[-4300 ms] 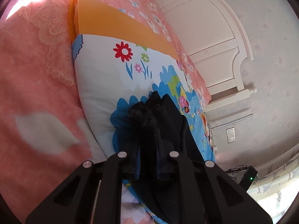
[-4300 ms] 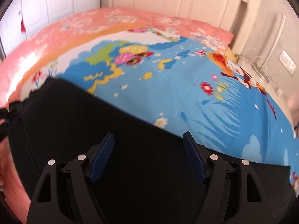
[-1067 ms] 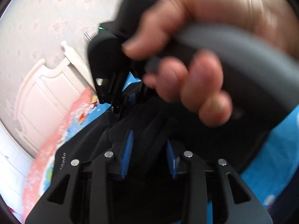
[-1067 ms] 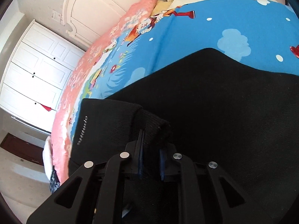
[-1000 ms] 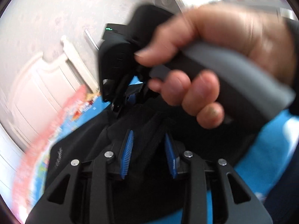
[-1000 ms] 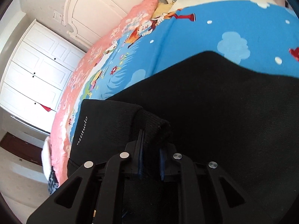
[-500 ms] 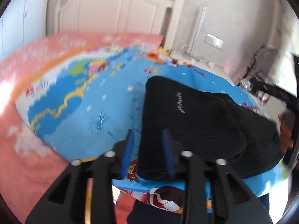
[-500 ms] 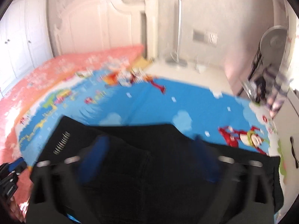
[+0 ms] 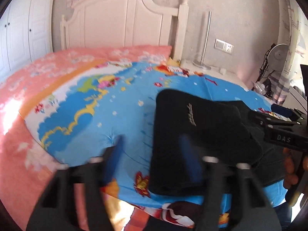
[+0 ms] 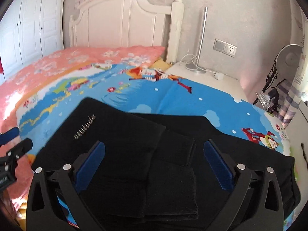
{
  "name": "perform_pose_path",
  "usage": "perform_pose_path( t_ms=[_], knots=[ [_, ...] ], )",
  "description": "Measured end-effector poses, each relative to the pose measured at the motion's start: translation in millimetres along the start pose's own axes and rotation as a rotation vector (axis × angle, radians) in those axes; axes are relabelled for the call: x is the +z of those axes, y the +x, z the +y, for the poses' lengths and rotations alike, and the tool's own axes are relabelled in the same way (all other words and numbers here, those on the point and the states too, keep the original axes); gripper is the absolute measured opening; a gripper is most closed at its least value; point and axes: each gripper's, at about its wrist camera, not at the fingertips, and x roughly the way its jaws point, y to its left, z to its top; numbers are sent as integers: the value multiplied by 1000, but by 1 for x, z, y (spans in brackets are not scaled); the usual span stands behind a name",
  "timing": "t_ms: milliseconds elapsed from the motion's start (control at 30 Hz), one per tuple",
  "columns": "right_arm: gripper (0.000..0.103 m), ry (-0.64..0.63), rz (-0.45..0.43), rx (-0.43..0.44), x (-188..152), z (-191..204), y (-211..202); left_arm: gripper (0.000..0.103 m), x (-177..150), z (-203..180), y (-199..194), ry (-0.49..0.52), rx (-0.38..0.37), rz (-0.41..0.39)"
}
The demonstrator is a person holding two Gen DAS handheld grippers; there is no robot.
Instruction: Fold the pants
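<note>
Black pants (image 10: 125, 134) with silver lettering lie folded over on the blue cartoon quilt (image 10: 182, 104). My right gripper (image 10: 155, 162) hovers above their near part. Its jaws stand wide, are closing a little, and grip nothing. In the left wrist view the pants (image 9: 192, 127) lie right of centre. My left gripper (image 9: 152, 154) is blurred over their left edge. Its jaws are closing but still apart, one blue pad over the quilt (image 9: 107, 115) and one over the cloth, pressing nothing. The right gripper (image 9: 273, 119) and a hand (image 9: 290, 171) show at the right edge, the left gripper (image 10: 15, 140) at the right wrist view's left edge.
A pink bedspread (image 10: 57, 65) covers the bed's far left. Behind it stand a white headboard (image 10: 125, 19) and wardrobe doors (image 10: 28, 28). A white bedside top (image 10: 202, 77) carries a metal lamp stand (image 10: 201, 38) and cables. A fan (image 10: 290, 55) stands at the right.
Both grippers have let go of the black fabric and drawn back and up. The right jaws opened wide. Both views rolled level, and the pants now lie folded on the quilt.
</note>
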Motion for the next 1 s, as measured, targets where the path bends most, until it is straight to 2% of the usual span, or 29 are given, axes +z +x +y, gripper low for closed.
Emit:
perform_pose_path(
  t_ms=[100, 167, 233, 333, 367, 467, 567, 633, 733, 767, 800, 833, 900, 1000],
  knots=[
    [87, 7, 47, 5, -8, -1, 13, 9, -9, -8, 13, 45, -6, 15],
    [78, 26, 93, 14, -14, -3, 24, 8, -21, -8, 35, 65, 2, 88],
    [77, 27, 118, 15, -21, -3, 32, 8, -29, -4, 42, 59, -1, 91],
    [76, 58, 186, 25, -34, -7, 49, 8, -30, -12, 45, 141, 21, 98],
    [76, 63, 208, 37, -39, -8, 56, 8, -28, -12, 45, 138, 16, 110],
    [77, 56, 214, 35, -44, -6, 59, 8, -13, -8, 39, 108, -27, 115],
    [78, 59, 220, 39, -46, -7, 61, 8, 22, -17, 43, 167, -63, 80],
    [78, 61, 223, 44, -47, -7, 61, 11, 42, -21, 57, 166, -106, 80],
    [78, 63, 235, 61, -47, -10, 61, 9, 55, -22, 98, 163, -128, 153],
    [79, 65, 235, 65, -48, -10, 61, 9, 53, -21, 113, 162, -140, 200],
    [79, 67, 235, 66, -47, -11, 61, 9, 48, -21, 133, 176, -138, 287],
    [79, 67, 235, 67, -48, -10, 61, 9, 44, -22, 144, 193, -133, 328],
    [79, 67, 235, 64, -47, -11, 61, 9, 50, -25, 145, 195, -134, 339],
    [79, 69, 231, 64, -47, -12, 62, 9, 72, -30, 139, 206, -128, 279]
  ],
)
